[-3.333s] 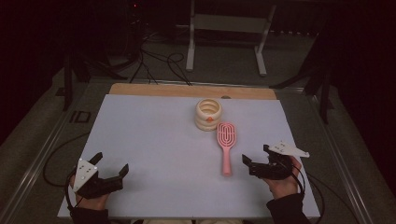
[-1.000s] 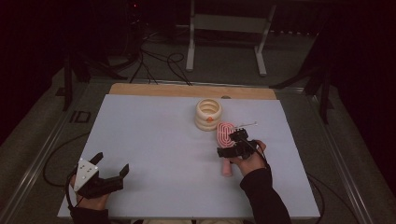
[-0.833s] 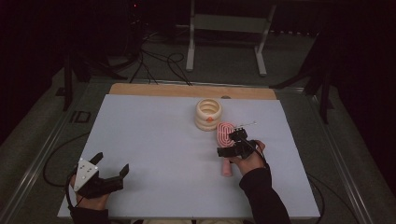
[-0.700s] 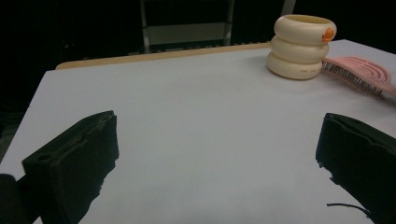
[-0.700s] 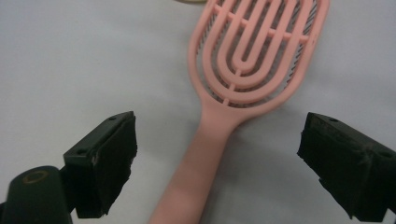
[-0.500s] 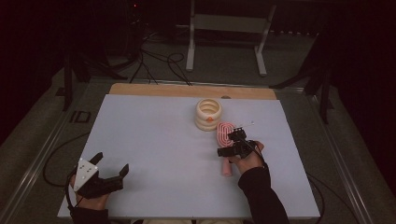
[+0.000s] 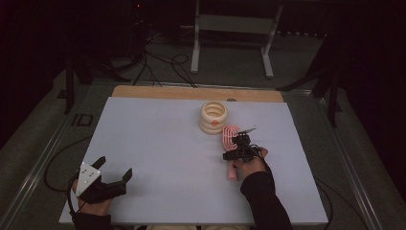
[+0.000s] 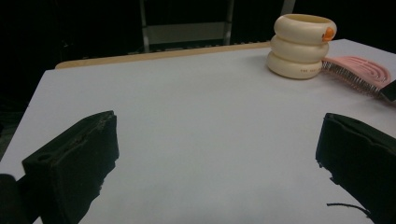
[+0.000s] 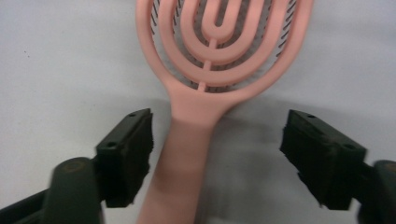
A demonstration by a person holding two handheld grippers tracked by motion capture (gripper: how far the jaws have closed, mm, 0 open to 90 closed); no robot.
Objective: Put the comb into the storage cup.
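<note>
A pink hairbrush lies flat on the white table sheet, head toward the far side, handle toward me. My right gripper is lowered over the neck of the brush. In the right gripper view the handle lies between the jaws of the right gripper. Those jaws have just been closing; the left pad is at the handle's edge and the right pad stands well clear, so nothing is gripped. My left gripper rests open at the near left corner, and between its jaws there is only bare sheet.
A cream ringed container with an orange spot stands just beyond the brush head, almost touching it; the left gripper view shows the container beside the brush. A wooden strip borders the far edge. A metal stand and cables sit behind.
The right hand came from the near right corner to the brush, then sank onto its neck, and its jaws narrowed around the handle. The left gripper stayed put.
</note>
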